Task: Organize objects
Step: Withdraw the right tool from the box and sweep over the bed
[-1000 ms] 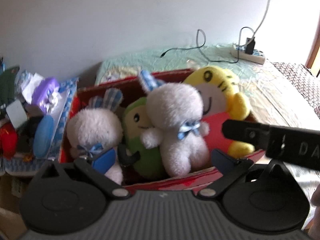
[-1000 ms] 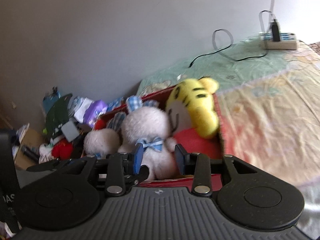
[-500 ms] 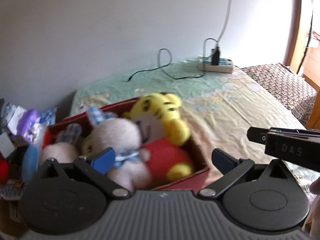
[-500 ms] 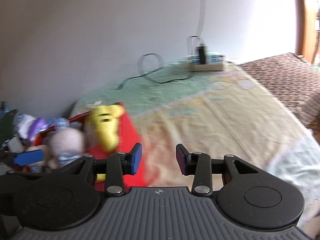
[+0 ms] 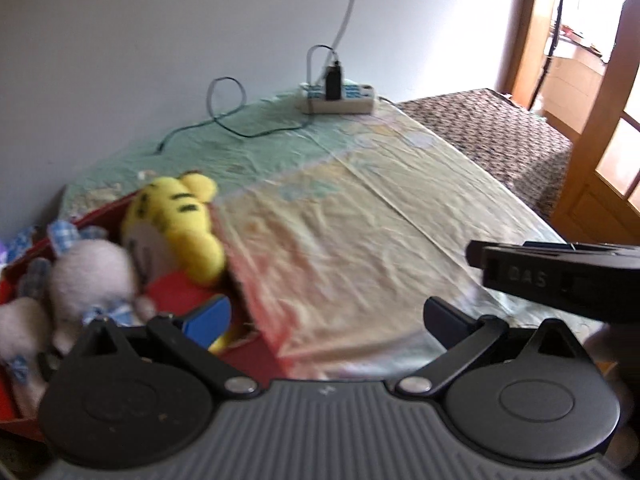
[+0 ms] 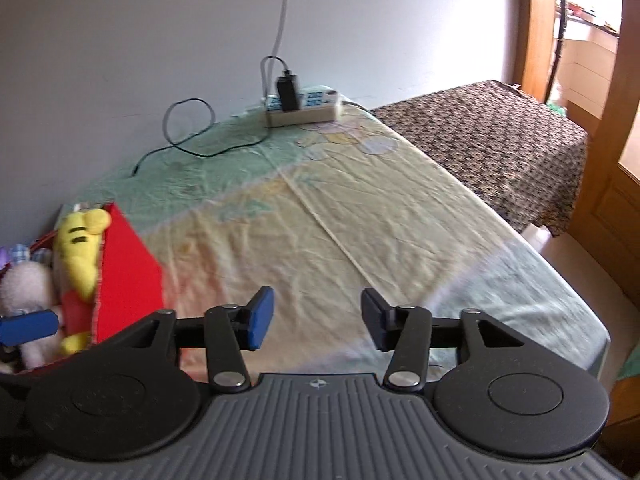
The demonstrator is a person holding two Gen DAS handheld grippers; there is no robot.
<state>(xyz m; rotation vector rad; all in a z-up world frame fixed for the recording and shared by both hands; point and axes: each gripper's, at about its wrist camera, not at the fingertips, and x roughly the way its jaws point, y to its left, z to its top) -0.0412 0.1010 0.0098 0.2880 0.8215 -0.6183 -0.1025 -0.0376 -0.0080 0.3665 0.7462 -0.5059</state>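
A red box stands at the left end of the bed, filled with plush toys: a yellow tiger in a red shirt and white bunnies with blue checked bows. The box and the tiger also show at the left of the right wrist view. My left gripper is open wide and empty, its left finger in front of the box. My right gripper is open and empty over the bare sheet, to the right of the box.
The bed sheet is green and yellow. A power strip with a black charger and a cable lies by the wall. A brown patterned cover lies at the far right, beside a wooden door.
Both grippers have swung right, away from the box of toys, which slid to the left edge of both views. Both stay open and empty.
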